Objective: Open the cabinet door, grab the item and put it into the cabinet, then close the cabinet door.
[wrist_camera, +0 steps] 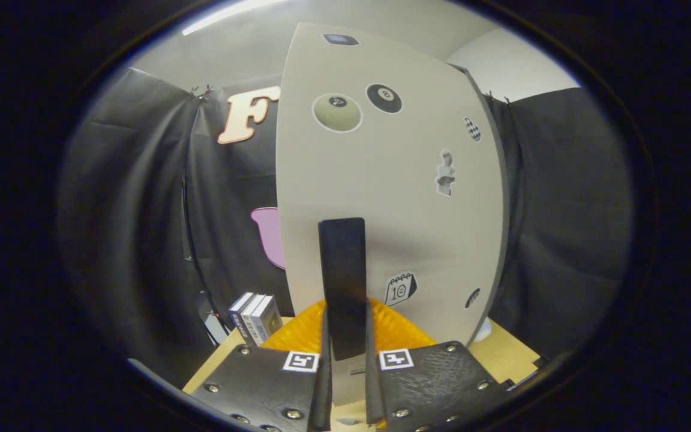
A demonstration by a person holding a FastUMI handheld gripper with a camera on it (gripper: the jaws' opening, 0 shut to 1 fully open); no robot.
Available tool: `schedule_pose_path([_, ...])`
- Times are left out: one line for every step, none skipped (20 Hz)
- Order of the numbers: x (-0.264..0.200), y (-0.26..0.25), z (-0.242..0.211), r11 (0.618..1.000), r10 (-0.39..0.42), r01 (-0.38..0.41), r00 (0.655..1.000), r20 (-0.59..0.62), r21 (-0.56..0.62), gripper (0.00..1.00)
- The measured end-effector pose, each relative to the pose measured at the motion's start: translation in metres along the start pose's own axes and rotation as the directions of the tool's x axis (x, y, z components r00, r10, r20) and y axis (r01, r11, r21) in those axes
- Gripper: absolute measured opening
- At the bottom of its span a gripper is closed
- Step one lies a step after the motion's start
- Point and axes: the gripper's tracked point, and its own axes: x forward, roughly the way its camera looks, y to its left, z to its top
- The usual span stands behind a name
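Note:
The cabinet door [393,180] is a pale panel with several stickers, standing close ahead of me. Its dark vertical bar handle [343,282] runs down between my two fingers. My gripper [347,336] is shut on that handle, one finger pressing each side of its lower end. The door's left edge stands free against the booth wall and its right edge shows a thin grey side. I cannot tell how far the door is swung. The cabinet's inside is hidden behind the door.
A few small boxes [255,317] stand upright side by side on the wooden table [504,354], left of the door's foot. Black cloth walls close in on both sides. A small pale round object [483,330] lies by the door's lower right corner.

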Motion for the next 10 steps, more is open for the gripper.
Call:
schedule_pose_path([-0.011, -0.008, 0.000, 1.000, -0.006, 0.006, 1.000, -0.002, 0.000, 0.22])
schedule_pose_path([-0.020, -0.013, 0.000, 1.000, -0.009, 0.009, 1.000, -0.002, 0.006, 0.22])
schedule_pose_path([-0.028, -0.018, -0.001, 1.000, -0.011, 0.011, 1.000, -0.010, 0.013, 0.22])
schedule_pose_path([-0.035, -0.024, -0.001, 1.000, -0.017, 0.018, 1.000, -0.009, 0.023, 0.22])
schedule_pose_path([-0.037, -0.031, -0.003, 1.000, -0.014, 0.014, 1.000, 0.008, 0.016, 0.18])
schedule_pose_path([-0.040, -0.040, -0.003, 1.000, -0.013, 0.013, 1.000, -0.001, 0.026, 0.13])
schedule_pose_path([-0.052, -0.044, -0.003, 0.999, -0.011, 0.011, 1.000, -0.008, 0.047, 0.14])
schedule_pose_path([-0.057, -0.050, -0.001, 0.999, -0.013, 0.013, 1.000, -0.004, 0.048, 0.14])
schedule_pose_path([-0.064, -0.059, -0.002, 0.999, -0.023, 0.023, 1.000, -0.004, 0.040, 0.13])
schedule_pose_path([-0.068, -0.066, -0.001, 0.999, -0.039, 0.039, 0.999, -0.001, 0.035, 0.13])
